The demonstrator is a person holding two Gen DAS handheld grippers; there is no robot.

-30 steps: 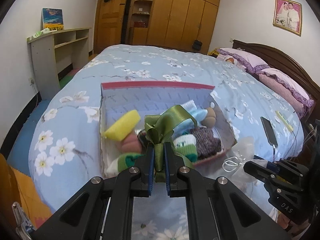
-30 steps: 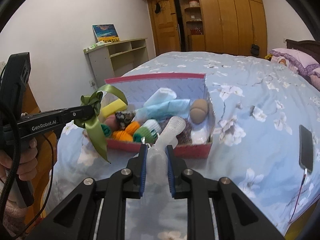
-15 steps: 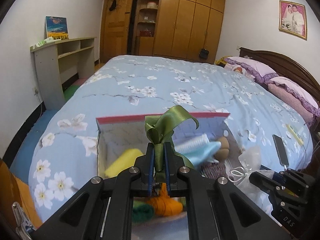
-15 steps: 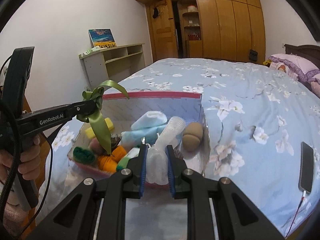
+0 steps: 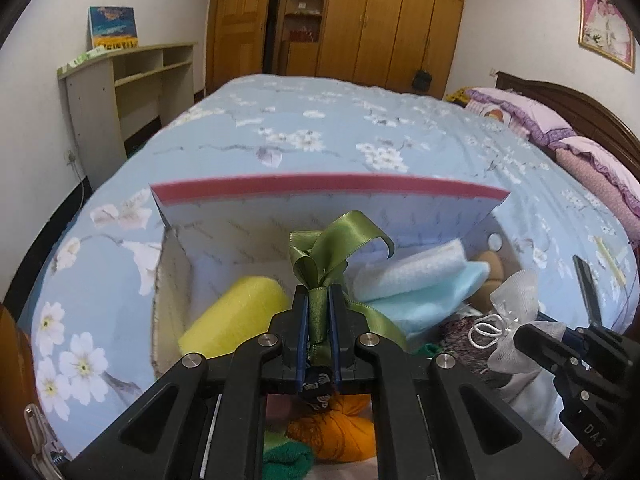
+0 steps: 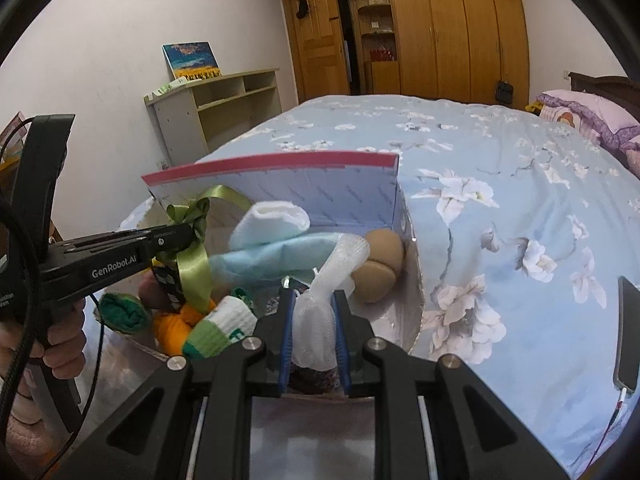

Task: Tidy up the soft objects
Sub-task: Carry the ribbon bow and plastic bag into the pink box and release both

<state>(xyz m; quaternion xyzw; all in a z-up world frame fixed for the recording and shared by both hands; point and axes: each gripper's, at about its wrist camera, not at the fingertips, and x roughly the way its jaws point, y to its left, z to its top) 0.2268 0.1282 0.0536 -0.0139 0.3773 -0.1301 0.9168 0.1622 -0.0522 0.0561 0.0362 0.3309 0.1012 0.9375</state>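
"GenRobot.AI" was printed on the left gripper (image 6: 188,236), and "DAS" was read on the right gripper (image 5: 520,330) body. The left fingers were clamped on a green ribbon bow (image 5: 320,264); the right fingers were clamped on a white mesh pouch (image 6: 320,312). Both were held over an open red-rimmed box (image 5: 328,188) on the bed (image 5: 320,128). Ahead of and below the fingers, the box held a yellow sponge (image 5: 236,312), pale blue cloths (image 5: 424,284), an orange yarn ball (image 5: 336,432), green socks (image 6: 220,328) and a tan round piece (image 6: 380,260).
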